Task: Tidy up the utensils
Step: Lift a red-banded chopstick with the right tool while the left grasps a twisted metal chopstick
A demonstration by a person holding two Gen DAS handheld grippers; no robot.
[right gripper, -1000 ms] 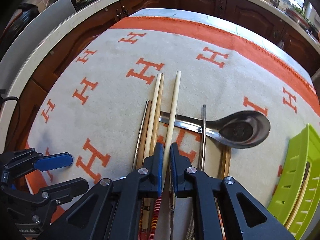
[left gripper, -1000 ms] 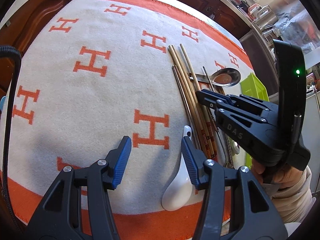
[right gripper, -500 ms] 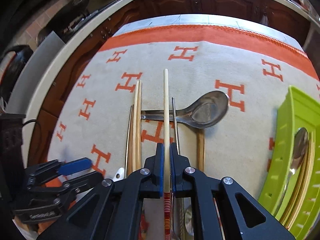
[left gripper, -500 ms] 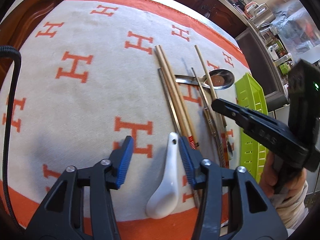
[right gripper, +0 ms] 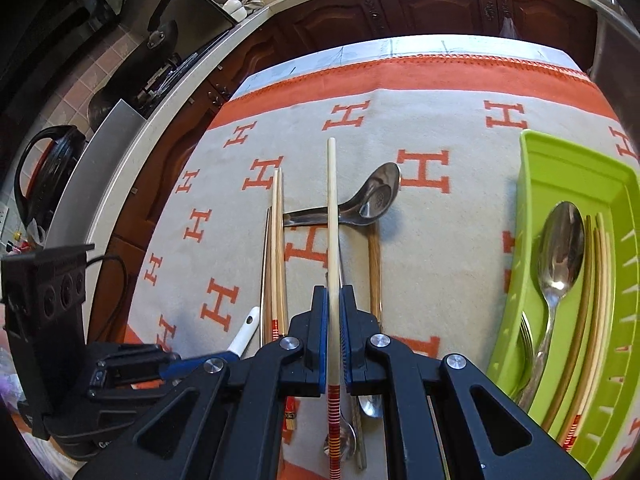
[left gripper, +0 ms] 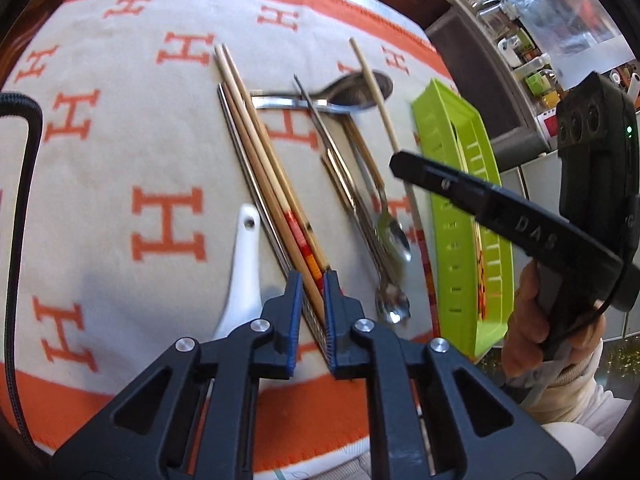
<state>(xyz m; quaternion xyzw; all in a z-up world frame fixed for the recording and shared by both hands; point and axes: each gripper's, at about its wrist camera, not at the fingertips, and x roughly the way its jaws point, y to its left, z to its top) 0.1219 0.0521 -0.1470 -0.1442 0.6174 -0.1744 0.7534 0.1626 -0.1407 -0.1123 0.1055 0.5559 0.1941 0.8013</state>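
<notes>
the right gripper (right gripper: 333, 344) has its jaws clamped on a pale chopstick (right gripper: 331, 216), taken near the red-striped end, with the long tip reaching away over the blanket (right gripper: 440, 120) on the counter. the left gripper (left gripper: 309, 312) has its jaws nearly closed around the striped ends of a chopstick bundle (left gripper: 256, 148); whether they actually pinch is hard to tell. just left of it lies a white ceramic spoon (left gripper: 244, 264), right of it small metal spoons (left gripper: 390, 240), and farther off a steel ladle spoon (right gripper: 376, 200). at the far right, the green tray (right gripper: 532, 184) already holds a spoon and chopsticks. the chopstick looks light, stiff and smooth, likely to pivot in a one-point grip. "das" reads on the right gripper's side, and orange "h" letters cover the blanket.
</notes>
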